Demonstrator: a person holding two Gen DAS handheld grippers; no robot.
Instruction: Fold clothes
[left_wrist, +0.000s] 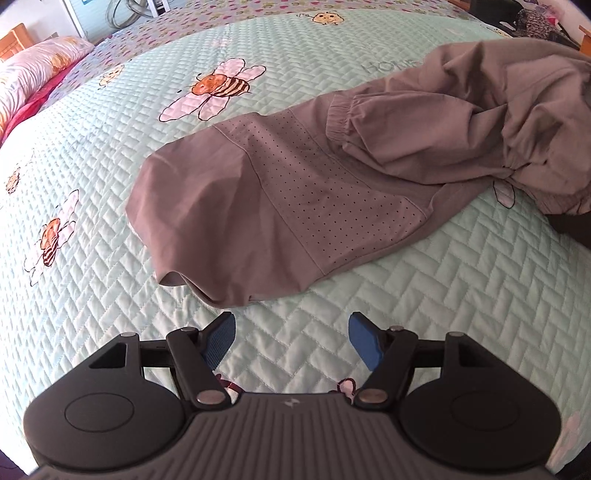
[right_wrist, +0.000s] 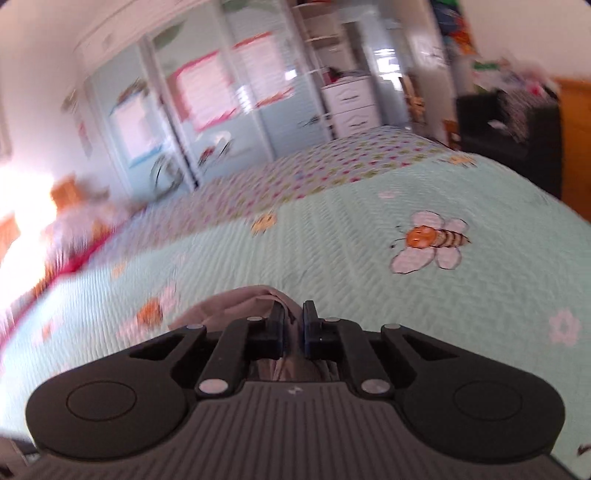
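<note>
A taupe-grey garment (left_wrist: 303, 192) with a perforated panel and elastic cuffs lies partly spread on the bed, its near hem in front of me and its far part bunched at the right. My left gripper (left_wrist: 291, 334) is open and empty, just short of the near hem. In the blurred right wrist view, my right gripper (right_wrist: 293, 323) is shut on a fold of the same grey garment (right_wrist: 236, 302), held above the quilt.
The bed has a mint quilted cover (left_wrist: 92, 177) with bee prints. Pillows (left_wrist: 33, 70) lie at the far left. A wardrobe (right_wrist: 207, 107), white drawers (right_wrist: 351, 103) and a dark cluttered unit (right_wrist: 509, 122) stand beyond the bed.
</note>
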